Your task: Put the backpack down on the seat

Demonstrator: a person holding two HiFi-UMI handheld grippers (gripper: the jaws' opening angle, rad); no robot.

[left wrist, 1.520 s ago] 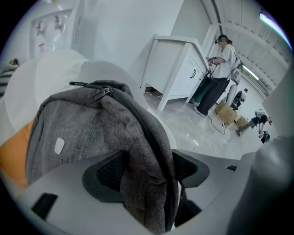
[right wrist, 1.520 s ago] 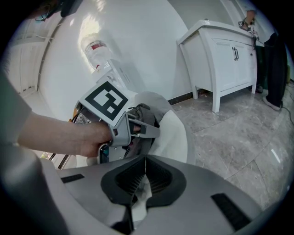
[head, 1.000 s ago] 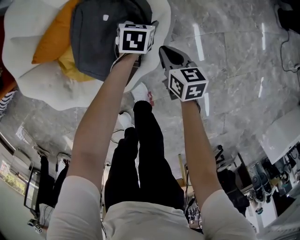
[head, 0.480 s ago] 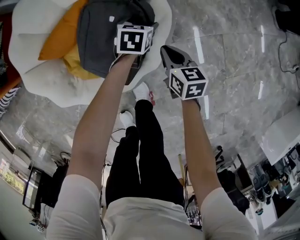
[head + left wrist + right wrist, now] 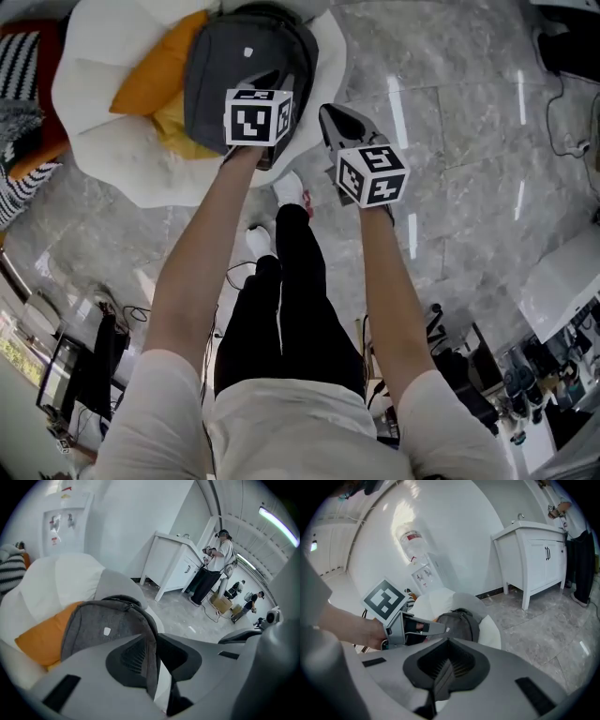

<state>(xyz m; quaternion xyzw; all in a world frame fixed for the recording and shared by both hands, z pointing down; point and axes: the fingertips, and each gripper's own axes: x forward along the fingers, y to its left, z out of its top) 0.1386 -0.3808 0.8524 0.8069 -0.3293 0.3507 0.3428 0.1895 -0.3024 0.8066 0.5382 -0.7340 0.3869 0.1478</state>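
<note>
Grey backpack [image 5: 239, 66] flat on the white seat [image 5: 112, 159], against an orange cushion [image 5: 155, 75] (striped cloth [image 5: 37, 80] further left). Just above, left gripper [image 5: 158, 639], jaws just closing to a slit, nothing between. Beside it, right gripper [image 5: 448, 644], pressed together, empty. Marble floor [image 5: 469, 141] all round.

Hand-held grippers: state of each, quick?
Left hand-held gripper: jaws have just been closing, a narrow gap shows, holding nothing; backpack lies beyond.
Right hand-held gripper: closed, empty.
</note>
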